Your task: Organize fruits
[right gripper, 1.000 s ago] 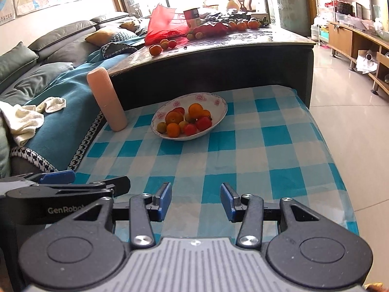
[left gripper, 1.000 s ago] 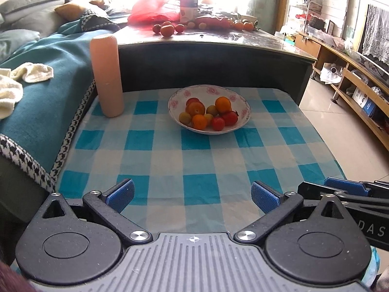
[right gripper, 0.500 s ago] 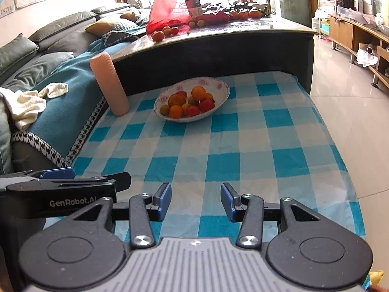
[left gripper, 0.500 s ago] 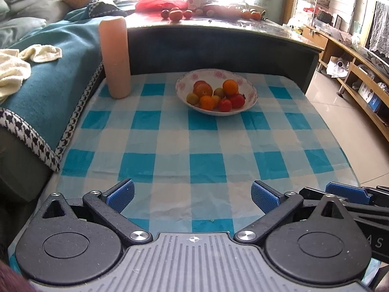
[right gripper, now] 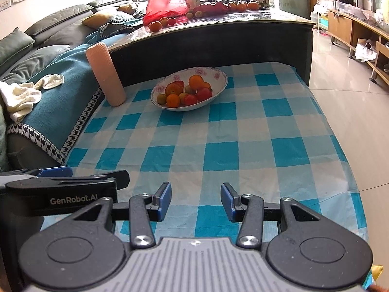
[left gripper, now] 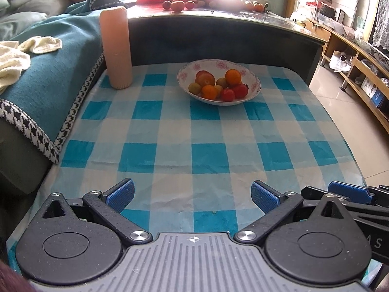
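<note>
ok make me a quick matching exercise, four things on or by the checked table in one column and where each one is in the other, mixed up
Things:
1. bowl
2. pink cylinder
3. towel
4. red bag

Places:
A. on the teal sofa cover
B. on the dark counter behind the table
C. far middle of the checked cloth, holding fruit
D. upright at the cloth's far left corner

Pairs: 1-C, 2-D, 3-A, 4-B
</note>
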`<state>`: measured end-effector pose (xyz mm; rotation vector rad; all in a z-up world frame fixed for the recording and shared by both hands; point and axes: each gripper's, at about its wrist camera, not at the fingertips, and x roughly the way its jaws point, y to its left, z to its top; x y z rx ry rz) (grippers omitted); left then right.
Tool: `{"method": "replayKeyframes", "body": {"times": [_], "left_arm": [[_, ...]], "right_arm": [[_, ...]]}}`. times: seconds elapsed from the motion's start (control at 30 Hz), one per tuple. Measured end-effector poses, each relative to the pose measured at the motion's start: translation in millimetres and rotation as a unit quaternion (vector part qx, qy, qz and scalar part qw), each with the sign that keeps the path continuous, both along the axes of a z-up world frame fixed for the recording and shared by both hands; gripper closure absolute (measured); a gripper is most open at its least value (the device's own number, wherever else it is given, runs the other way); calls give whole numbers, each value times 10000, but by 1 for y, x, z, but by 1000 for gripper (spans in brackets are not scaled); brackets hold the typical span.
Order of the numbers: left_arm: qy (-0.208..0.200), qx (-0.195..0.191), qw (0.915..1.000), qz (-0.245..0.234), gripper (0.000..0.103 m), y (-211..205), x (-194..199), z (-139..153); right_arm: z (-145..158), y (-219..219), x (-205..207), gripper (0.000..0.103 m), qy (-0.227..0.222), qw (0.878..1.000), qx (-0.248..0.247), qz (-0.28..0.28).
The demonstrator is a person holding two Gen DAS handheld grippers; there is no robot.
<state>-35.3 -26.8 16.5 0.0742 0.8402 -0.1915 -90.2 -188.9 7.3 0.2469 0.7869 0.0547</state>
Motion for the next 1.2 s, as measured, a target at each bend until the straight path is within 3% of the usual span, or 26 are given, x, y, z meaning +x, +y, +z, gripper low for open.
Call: {"method": "replayKeyframes", "body": {"times": [1.2], "left_arm": [[160,400,9991,-39,1,-8,-1,-10]], "right_arm": [[-12,5,0,36,314,9988,-349,-163]]}}
